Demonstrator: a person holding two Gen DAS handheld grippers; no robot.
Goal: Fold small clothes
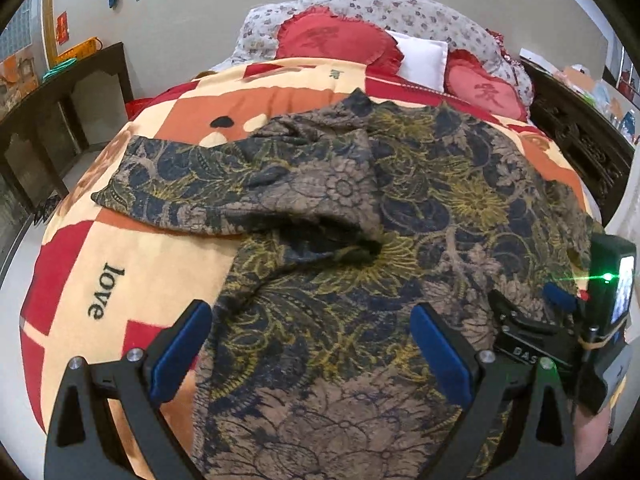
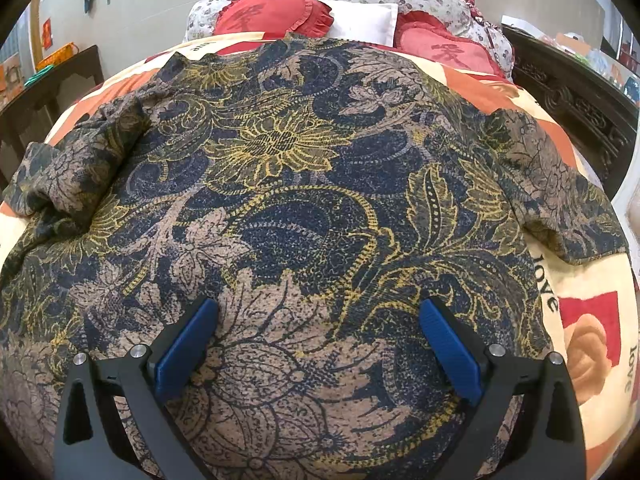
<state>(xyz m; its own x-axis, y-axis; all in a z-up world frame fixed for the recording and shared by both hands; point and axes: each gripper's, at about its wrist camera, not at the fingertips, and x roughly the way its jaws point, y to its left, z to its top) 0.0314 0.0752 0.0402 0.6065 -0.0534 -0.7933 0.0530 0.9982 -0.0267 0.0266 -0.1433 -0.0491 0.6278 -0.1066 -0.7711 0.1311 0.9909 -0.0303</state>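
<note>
A big bed (image 1: 120, 248) fills both views, covered with a red, orange and cream blanket (image 1: 80, 280) that has the word "love" on it. A flowery top (image 2: 300, 200) in dark blue, tan and yellow lies spread out on the blanket, right under and ahead of both hand-held grippers. One sleeve (image 1: 192, 184) is folded in across the top, ahead and to the left of the left hand-held gripper (image 1: 310, 344). The other sleeve (image 2: 560, 192) sticks out ahead and to the right of the right hand-held gripper (image 2: 318, 336). Far ahead, at the head of the bed, sit two red heart pillows (image 1: 336, 40) and a small white pillow (image 1: 424, 60). Both hand-held grippers hang just above the cloth with their blue fingers (image 2: 188, 348) spread wide and nothing between them.
</note>
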